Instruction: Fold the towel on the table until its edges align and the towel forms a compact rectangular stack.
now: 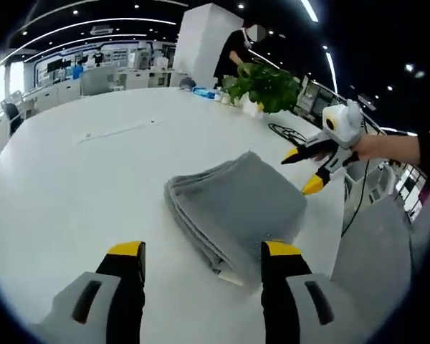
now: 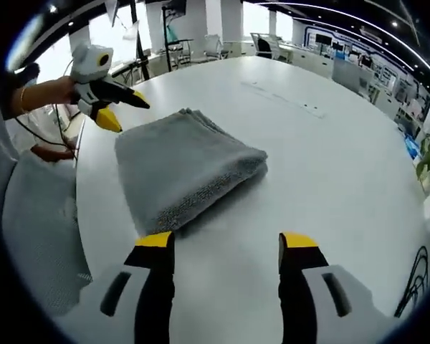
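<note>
We see the grey towel (image 1: 238, 208) lying folded into a thick rectangular stack on the white table (image 1: 79, 179), near the table's edge where a grey chair (image 2: 39, 229) stands. In the left gripper view, our left gripper (image 1: 203, 252) hangs just short of the towel's layered edge, its yellow-tipped jaws spread wide and holding nothing. Our right gripper (image 2: 226, 242) is likewise released, jaws apart above bare table just beside the towel's fuzzy edge. Each gripper shows in the other's view beyond the towel, held clear of it by a hand (image 1: 387, 147). A potted plant (image 1: 266, 86) stands at the far edge, a person behind it.
</note>
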### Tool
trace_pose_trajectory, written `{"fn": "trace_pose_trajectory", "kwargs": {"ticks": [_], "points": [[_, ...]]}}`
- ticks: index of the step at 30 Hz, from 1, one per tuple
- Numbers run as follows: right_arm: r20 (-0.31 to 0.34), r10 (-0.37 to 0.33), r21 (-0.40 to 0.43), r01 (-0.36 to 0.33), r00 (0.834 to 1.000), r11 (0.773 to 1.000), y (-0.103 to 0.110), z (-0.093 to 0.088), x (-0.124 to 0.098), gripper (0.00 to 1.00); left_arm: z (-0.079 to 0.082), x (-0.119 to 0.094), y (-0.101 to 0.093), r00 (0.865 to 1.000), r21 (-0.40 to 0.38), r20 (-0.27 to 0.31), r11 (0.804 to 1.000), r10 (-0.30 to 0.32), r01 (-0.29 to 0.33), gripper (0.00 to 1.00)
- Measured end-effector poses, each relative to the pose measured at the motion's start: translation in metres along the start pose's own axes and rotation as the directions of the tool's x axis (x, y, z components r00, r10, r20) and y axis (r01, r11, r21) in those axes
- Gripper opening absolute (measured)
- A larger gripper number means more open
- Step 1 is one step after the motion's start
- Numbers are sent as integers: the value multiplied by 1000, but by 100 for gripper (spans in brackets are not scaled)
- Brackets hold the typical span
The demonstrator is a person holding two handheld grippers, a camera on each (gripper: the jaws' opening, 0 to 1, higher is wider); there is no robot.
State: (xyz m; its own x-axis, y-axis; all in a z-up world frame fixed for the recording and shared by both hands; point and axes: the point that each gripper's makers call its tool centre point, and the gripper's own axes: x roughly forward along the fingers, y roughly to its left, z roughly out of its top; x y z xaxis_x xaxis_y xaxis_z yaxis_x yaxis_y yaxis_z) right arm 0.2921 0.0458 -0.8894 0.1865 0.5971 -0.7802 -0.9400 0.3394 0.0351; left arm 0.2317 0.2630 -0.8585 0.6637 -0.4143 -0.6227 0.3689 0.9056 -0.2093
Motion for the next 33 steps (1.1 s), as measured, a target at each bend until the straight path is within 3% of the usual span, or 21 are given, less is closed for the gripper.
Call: {"fn": "trace_pose_trajectory", "kwargs": {"ticks": [9, 16, 22, 28, 31, 33], "points": [[-25, 77, -18, -77, 997, 997, 32, -14, 4, 57, -25, 8, -28, 996, 52, -66, 997, -55, 58, 69], [-19, 110, -40, -111, 994, 993, 48, -10, 8, 55, -37, 20, -36, 994, 55, -91, 996, -63, 68, 68], [18, 129, -39, -128, 991, 991, 53, 0, 13, 48, -42, 29, -39, 991, 68, -117, 995, -71, 79, 58], [24, 145, -44, -143, 989, 989, 51, 3, 23, 40, -53, 39, -35, 987, 99, -162, 995, -16, 32, 49], [23, 149, -37, -148, 989, 988, 51, 4, 26, 35, -53, 42, -33, 988, 96, -155, 995, -3, 18, 39], [25, 153, -35, -153, 988, 988, 51, 5, 27, 30, -52, 43, -31, 988, 93, -156, 996, 0, 14, 37]]}}
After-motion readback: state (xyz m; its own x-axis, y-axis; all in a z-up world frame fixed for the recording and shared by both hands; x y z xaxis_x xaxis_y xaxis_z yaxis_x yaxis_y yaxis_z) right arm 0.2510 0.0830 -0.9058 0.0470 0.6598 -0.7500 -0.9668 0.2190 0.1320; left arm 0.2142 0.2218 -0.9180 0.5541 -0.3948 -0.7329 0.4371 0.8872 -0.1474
